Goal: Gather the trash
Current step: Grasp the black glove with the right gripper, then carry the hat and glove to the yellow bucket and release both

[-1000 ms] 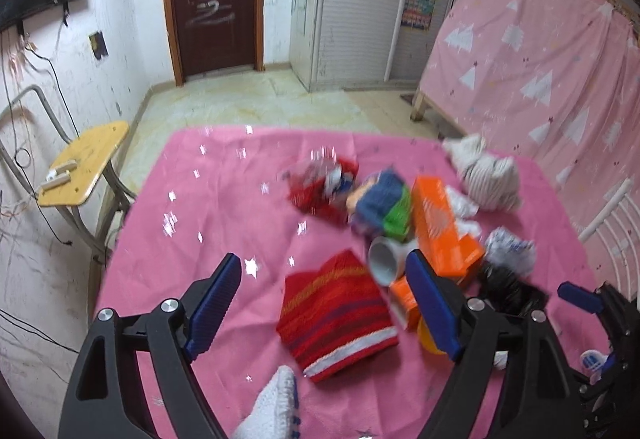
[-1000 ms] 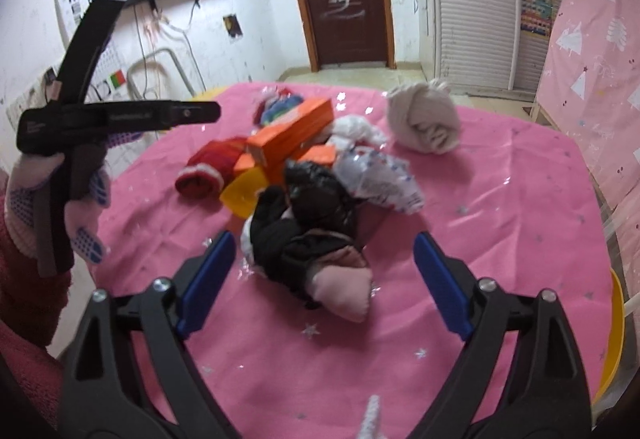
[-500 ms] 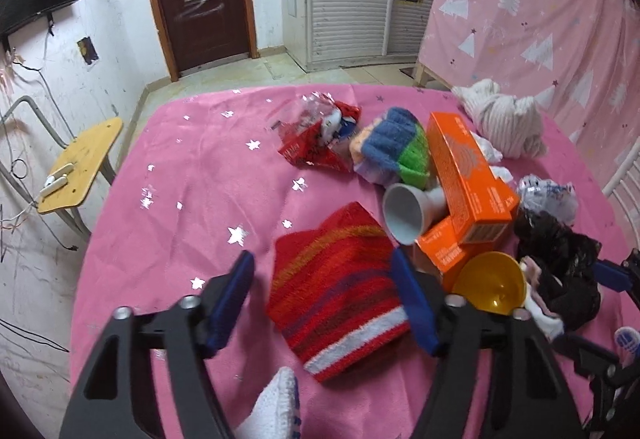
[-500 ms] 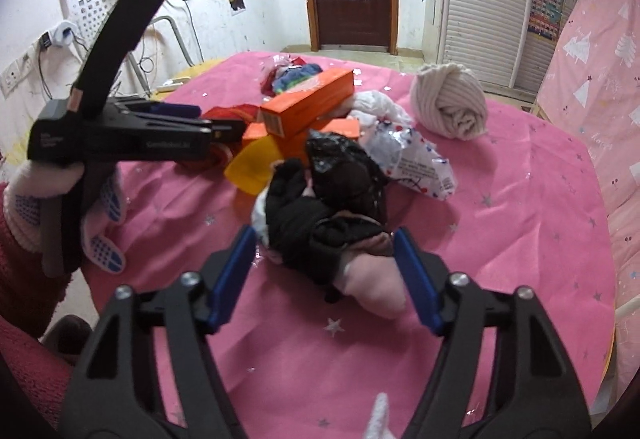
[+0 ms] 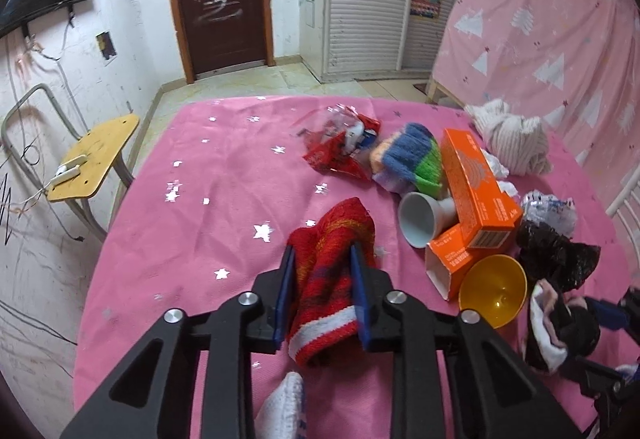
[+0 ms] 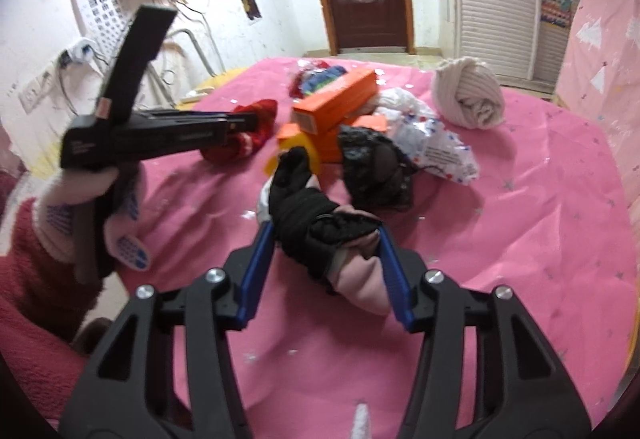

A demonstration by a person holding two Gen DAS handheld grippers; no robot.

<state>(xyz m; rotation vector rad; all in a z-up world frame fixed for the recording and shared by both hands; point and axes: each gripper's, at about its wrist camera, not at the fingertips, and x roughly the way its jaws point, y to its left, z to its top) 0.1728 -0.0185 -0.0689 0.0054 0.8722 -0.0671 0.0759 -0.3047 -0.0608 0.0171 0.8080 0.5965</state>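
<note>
On the pink-covered table [image 5: 200,199], my left gripper [image 5: 323,251] has its jaws closing, and the blue pads squeeze a red striped knitted cloth [image 5: 336,227] into a bunch. My right gripper [image 6: 325,231] is also closing, its pads pressing both sides of a black and pink cloth bundle [image 6: 304,207]. In the right wrist view the left gripper [image 6: 240,123] sits to the left in a gloved hand [image 6: 120,223], with the red cloth [image 6: 260,109] at its tip. The bundle [image 5: 560,323] shows at the lower right of the left wrist view.
Beside the grippers lie two orange boxes [image 5: 476,191], a yellow bowl [image 5: 492,291], a white cup [image 5: 418,215], a black plastic bag [image 5: 552,255], a printed wrapper [image 6: 440,147], a red wrapper [image 5: 340,147], a colourful sock [image 5: 408,159] and a pale cloth ball [image 6: 468,99]. A yellow chair [image 5: 92,159] stands left of the table.
Both grippers went from wide open to closed in. The left one now pinches the red cloth and the right one grips the black and pink bundle.
</note>
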